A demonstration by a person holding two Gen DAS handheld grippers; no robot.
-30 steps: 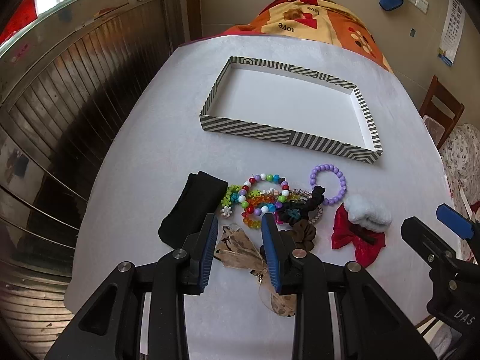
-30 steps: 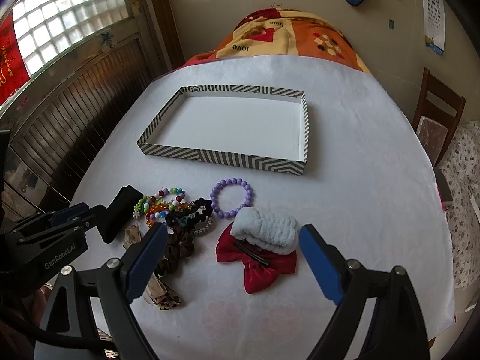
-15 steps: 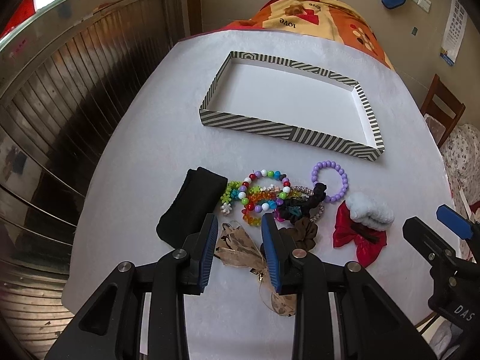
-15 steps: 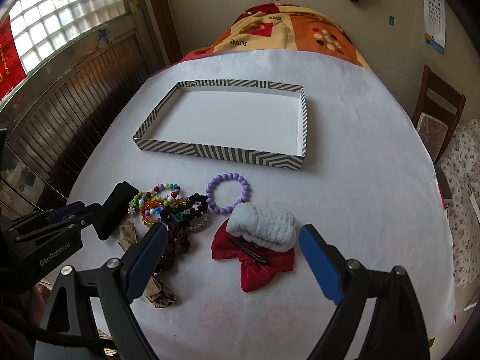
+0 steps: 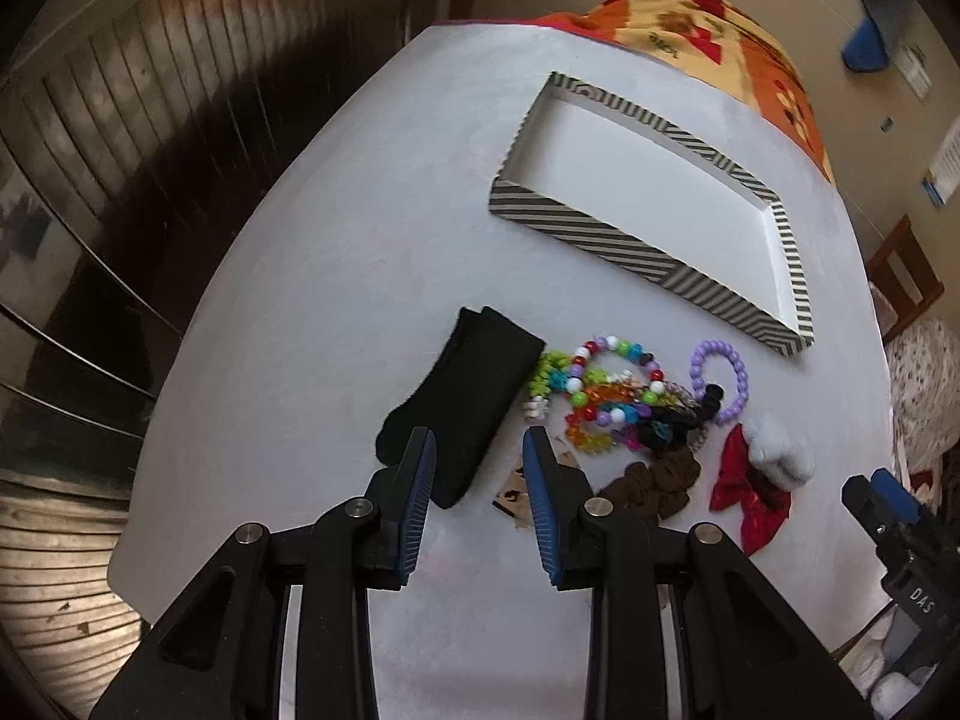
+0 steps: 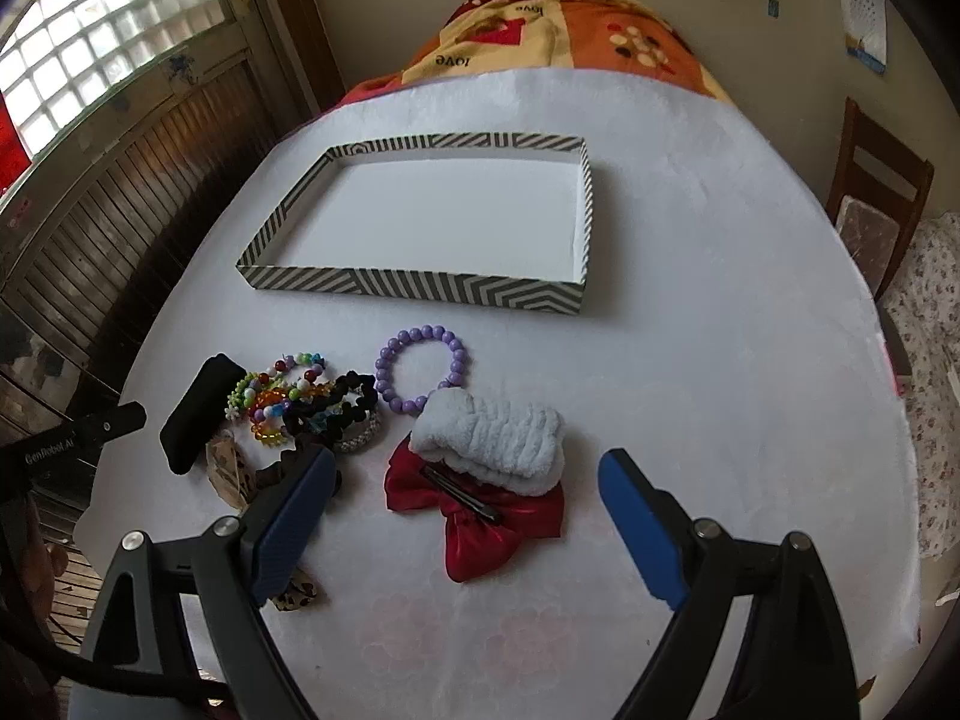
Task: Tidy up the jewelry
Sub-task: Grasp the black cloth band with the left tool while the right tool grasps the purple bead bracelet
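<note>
Black band [image 5: 462,405] lies lengthwise toward tray [image 5: 606,240] (flat).

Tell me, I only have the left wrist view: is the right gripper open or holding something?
Observer: The right gripper is wide open and holds nothing.
Operator: Anything on the red bow?
Observer: A black hair clip lies across it, just below the white fluffy band.
Operator: What's the brown scrap?
Observer: A spotted ribbon; its tail runs back behind the right gripper's finger.
</note>
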